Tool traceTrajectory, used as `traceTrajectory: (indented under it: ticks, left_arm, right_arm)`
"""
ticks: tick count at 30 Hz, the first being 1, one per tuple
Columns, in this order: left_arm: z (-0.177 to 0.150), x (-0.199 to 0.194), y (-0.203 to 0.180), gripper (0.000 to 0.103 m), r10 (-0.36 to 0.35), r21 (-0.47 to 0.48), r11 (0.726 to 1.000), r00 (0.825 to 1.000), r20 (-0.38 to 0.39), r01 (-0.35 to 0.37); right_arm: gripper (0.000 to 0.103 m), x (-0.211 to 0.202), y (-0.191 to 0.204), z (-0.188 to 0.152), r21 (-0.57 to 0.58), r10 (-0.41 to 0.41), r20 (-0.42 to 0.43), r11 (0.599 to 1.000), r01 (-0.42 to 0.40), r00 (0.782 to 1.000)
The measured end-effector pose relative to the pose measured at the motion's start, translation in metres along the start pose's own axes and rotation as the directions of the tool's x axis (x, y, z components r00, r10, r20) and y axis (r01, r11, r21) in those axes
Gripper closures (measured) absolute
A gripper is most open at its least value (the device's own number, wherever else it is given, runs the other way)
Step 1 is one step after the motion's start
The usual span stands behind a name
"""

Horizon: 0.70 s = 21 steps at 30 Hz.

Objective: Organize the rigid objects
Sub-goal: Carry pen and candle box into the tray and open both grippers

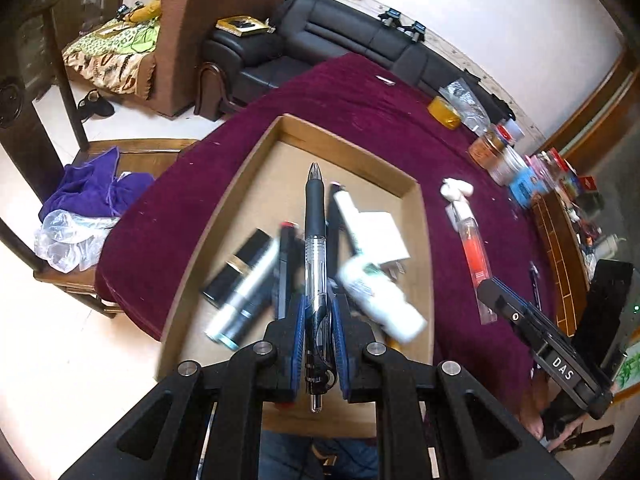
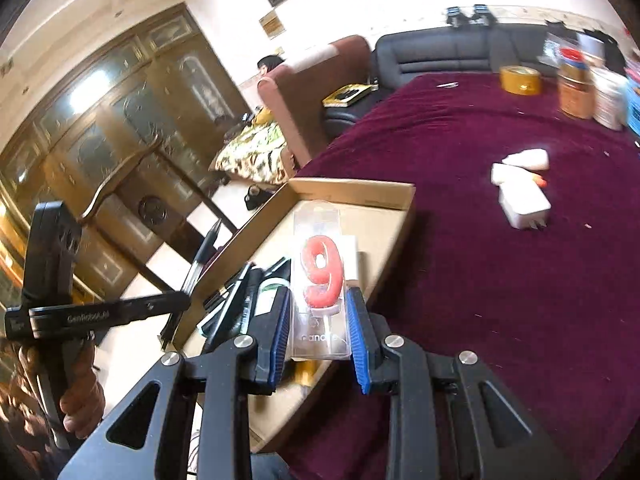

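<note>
Maroon cloth point(image 2: 480, 280) covers the table, sofa point(image 1: 344, 32) behind, jars point(image 2: 576, 92) along the far edge, bare cloth between. Left gripper point(image 1: 318, 316) is clamped on a black pen point(image 1: 315, 240) above the cardboard tray point(image 1: 420, 216), which holds tubes and a white bottle point(image 1: 380, 296). Right gripper point(image 2: 318, 312) pinches the packaged "9" candle point(image 2: 322, 272) at the tray's near corner. White charger point(image 2: 524, 204) lies out on the cloth.
</note>
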<state>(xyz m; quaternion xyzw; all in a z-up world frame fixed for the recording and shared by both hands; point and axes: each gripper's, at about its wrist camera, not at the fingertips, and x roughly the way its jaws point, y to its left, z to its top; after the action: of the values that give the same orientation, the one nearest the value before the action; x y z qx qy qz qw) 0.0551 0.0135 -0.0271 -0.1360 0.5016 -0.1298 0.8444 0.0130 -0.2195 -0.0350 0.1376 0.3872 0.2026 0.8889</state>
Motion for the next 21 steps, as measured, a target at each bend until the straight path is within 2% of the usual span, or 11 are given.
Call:
traceTrajectory:
  ticks: [2,7,14,21]
  left_arm:
    - [0.004,0.006,0.008,0.090,-0.003,-0.001,1.000,1.000,-0.009,0.003]
    - [0.028,0.023,0.013,0.090,-0.011,0.025,1.000,0.999,-0.034,0.012]
    - [0.072,0.057,0.011,0.090,-0.023,0.064,0.997,0.995,-0.094,0.030]
    - [0.089,0.092,0.010,0.090,0.000,0.054,0.999,0.988,-0.157,0.008]
  right_arm:
    - [0.076,0.017,0.005,0.007,0.002,-0.005,-0.016,1.000,0.005,1.000]
    - [0.076,0.052,0.007,0.023,0.007,-0.088,-0.058,0.996,0.089,0.994]
    - [0.076,0.091,-0.008,0.052,-0.012,-0.183,-0.110,0.983,0.182,0.977]
    - [0.076,0.117,-0.015,0.059,-0.040,-0.214,-0.167,0.977,0.210,0.962]
